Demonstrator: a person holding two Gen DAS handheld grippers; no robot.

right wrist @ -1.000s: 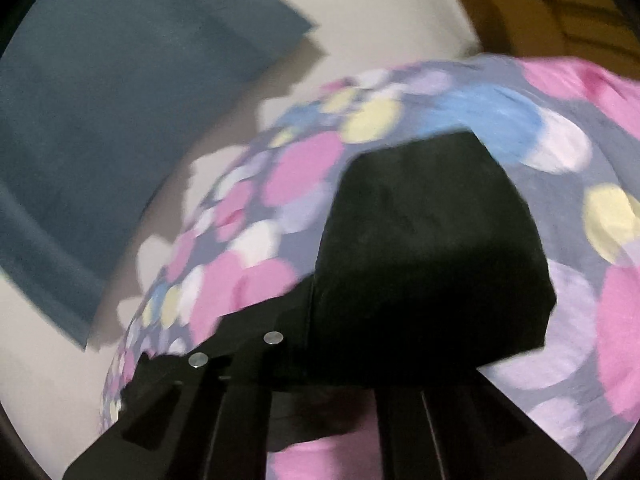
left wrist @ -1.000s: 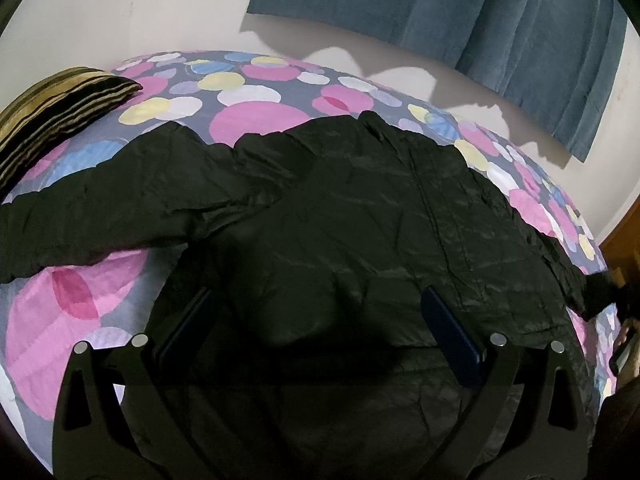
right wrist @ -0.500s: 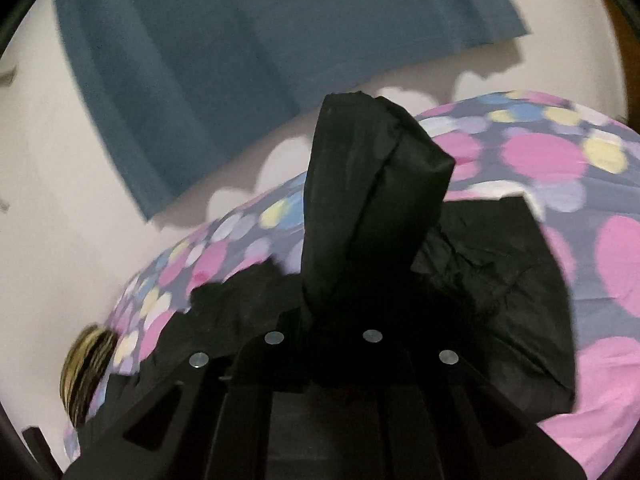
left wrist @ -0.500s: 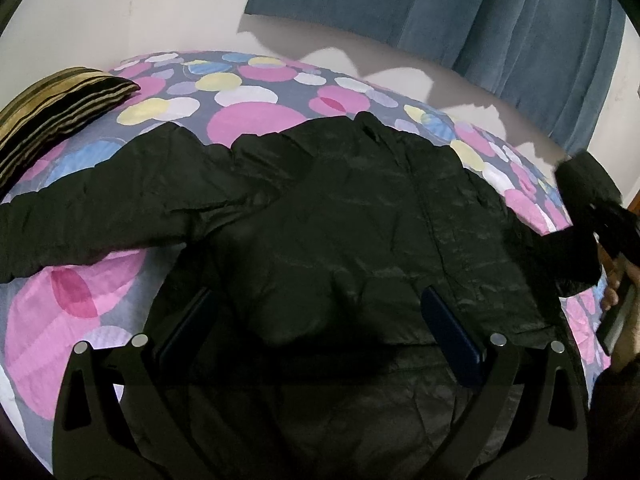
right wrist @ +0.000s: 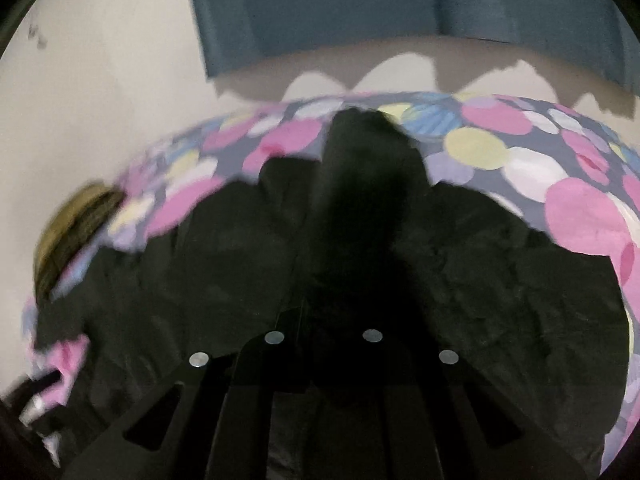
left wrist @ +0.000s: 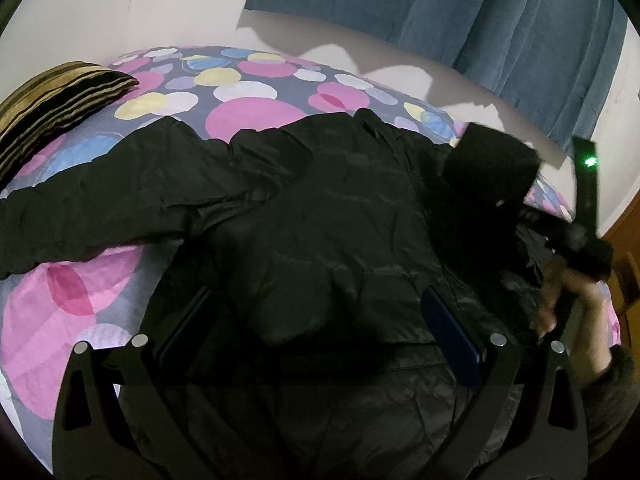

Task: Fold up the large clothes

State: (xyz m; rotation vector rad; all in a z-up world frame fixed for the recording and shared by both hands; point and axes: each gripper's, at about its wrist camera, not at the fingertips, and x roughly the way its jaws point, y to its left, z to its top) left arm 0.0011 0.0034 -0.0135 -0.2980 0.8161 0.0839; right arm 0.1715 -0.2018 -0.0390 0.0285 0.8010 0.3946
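Observation:
A large black jacket [left wrist: 320, 216] lies spread on the bed, its left sleeve [left wrist: 80, 208] stretched out to the left. My left gripper [left wrist: 316, 320] is open over the jacket's lower middle, holding nothing. My right gripper [right wrist: 324, 320] is shut on the jacket's right sleeve [right wrist: 368, 184] and holds it lifted over the jacket body [right wrist: 500, 280]. In the left wrist view the raised sleeve [left wrist: 492, 168] and the right gripper's body [left wrist: 580, 248] show at the right.
The bed has a spotted pink, blue and yellow cover [left wrist: 248, 112]. A striped brown pillow [left wrist: 52, 112] lies at the far left. A white wall and blue curtain [left wrist: 480, 12] stand behind the bed. A wooden piece [left wrist: 624, 256] is at the right edge.
My right gripper has lifted the right sleeve off the bed and carried it left over the jacket body. My left gripper has stayed still and open.

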